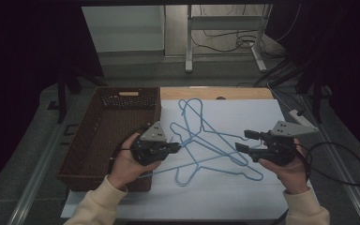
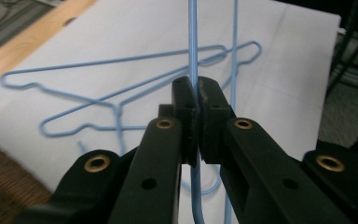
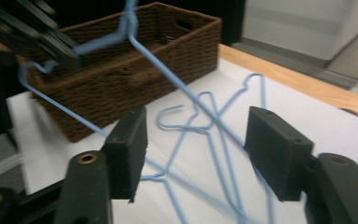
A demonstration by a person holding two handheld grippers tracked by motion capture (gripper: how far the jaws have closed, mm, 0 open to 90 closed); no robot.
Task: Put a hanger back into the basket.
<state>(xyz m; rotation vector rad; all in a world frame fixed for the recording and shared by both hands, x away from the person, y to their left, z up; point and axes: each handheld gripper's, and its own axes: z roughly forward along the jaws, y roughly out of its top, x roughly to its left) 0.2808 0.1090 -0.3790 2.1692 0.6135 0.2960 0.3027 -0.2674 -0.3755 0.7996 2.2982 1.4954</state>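
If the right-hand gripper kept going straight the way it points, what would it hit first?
Probably the blue hangers: wires run between and just beyond the open jaws of the right gripper. Farther along that line sits the basket, though depth is hard to judge.

Left gripper (image 2: 196, 93) clamped on blue wire hanger (image 2: 192, 42); more hangers (image 2: 116, 88) on white sheet (image 2: 284, 42).

Light blue wire hangers (image 1: 206, 140), brown woven basket (image 1: 104, 140), white table sheet (image 1: 243, 197).

Floor (image 1: 136, 70): grey, beyond the table, dim.
Frame (image 1: 225, 33): pale metal legs, far side, cables (image 1: 229, 42) tangled beneath.
Panel (image 1: 122, 28): white, far left.
Sides: dark, unlit.
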